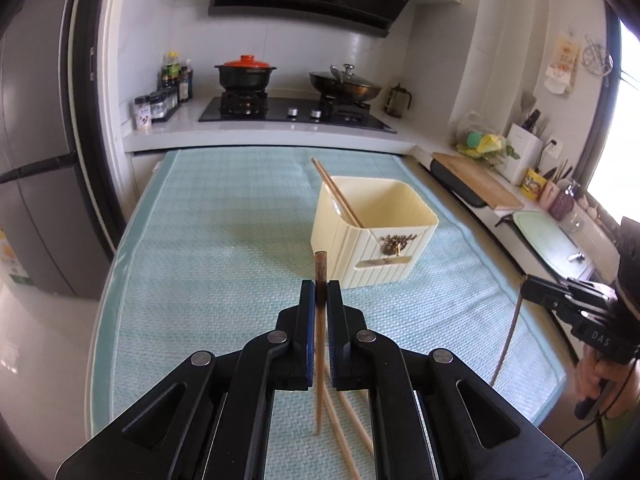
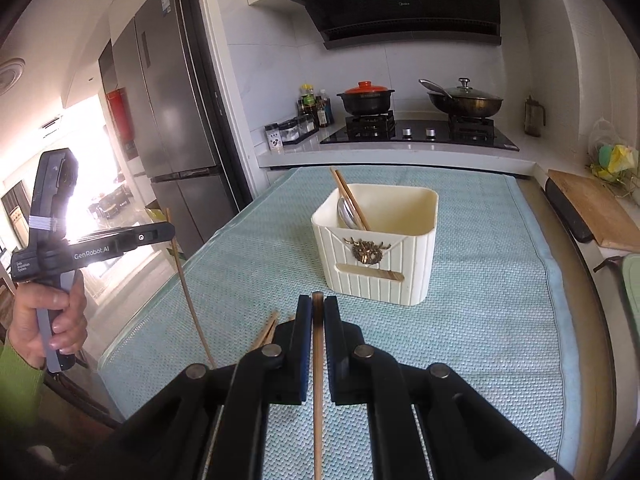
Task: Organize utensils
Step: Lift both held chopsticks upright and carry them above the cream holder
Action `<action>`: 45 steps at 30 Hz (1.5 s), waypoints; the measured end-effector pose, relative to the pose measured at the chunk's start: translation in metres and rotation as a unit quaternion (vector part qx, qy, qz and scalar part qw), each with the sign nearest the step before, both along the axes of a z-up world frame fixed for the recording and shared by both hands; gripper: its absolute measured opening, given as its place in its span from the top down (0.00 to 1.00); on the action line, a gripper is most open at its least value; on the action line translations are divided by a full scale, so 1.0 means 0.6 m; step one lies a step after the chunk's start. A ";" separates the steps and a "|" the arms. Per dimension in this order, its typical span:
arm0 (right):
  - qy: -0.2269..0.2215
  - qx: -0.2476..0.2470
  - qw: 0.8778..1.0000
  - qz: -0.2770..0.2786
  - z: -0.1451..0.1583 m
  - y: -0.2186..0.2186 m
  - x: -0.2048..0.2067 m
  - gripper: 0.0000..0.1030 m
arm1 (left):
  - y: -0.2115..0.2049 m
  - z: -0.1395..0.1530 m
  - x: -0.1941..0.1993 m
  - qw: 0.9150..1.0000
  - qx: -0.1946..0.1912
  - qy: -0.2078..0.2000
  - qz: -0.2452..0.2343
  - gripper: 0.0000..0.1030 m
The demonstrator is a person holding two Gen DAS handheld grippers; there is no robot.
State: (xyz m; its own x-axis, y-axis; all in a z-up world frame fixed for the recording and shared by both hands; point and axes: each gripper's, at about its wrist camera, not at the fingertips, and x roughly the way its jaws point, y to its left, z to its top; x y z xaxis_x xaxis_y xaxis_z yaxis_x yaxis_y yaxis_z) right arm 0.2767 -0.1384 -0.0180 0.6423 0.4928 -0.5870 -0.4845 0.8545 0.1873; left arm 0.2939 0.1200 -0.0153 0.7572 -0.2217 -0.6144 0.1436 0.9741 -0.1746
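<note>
A cream square utensil holder (image 1: 372, 236) (image 2: 376, 240) stands on the pale green mat and holds a pair of chopsticks (image 1: 338, 192) (image 2: 350, 200) and a metal spoon (image 2: 346, 212). My left gripper (image 1: 321, 292) is shut on one wooden chopstick (image 1: 320, 360), held upright above the mat in front of the holder. My right gripper (image 2: 317, 308) is shut on another chopstick (image 2: 317, 392), also short of the holder. More chopsticks (image 1: 348, 432) (image 2: 266, 332) lie on the mat beneath the grippers.
The mat (image 1: 224, 264) covers a table that abuts a counter with a gas hob (image 1: 296, 112), a clay pot (image 1: 245, 74) and a wok (image 1: 346, 84). A fridge (image 2: 172, 120) stands left; a cutting board (image 1: 476, 180) and sink lie right.
</note>
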 end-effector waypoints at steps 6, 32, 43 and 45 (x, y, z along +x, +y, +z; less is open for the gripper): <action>-0.026 0.004 1.000 0.001 0.023 0.000 -0.023 0.94 | -0.006 0.008 -0.013 1.000 -0.002 -0.008 -0.009 0.97; -0.088 0.007 0.996 -0.015 0.071 -0.005 -0.044 0.94 | -0.018 0.040 -0.037 0.999 -0.022 -0.038 -0.021 0.97; -0.102 0.010 0.995 -0.017 0.090 -0.005 -0.050 0.94 | -0.024 0.058 -0.040 0.998 -0.026 -0.052 -0.027 0.97; -0.106 0.011 0.994 -0.018 0.094 -0.006 -0.050 0.94 | -0.024 0.058 -0.039 0.998 -0.025 -0.053 -0.027 0.97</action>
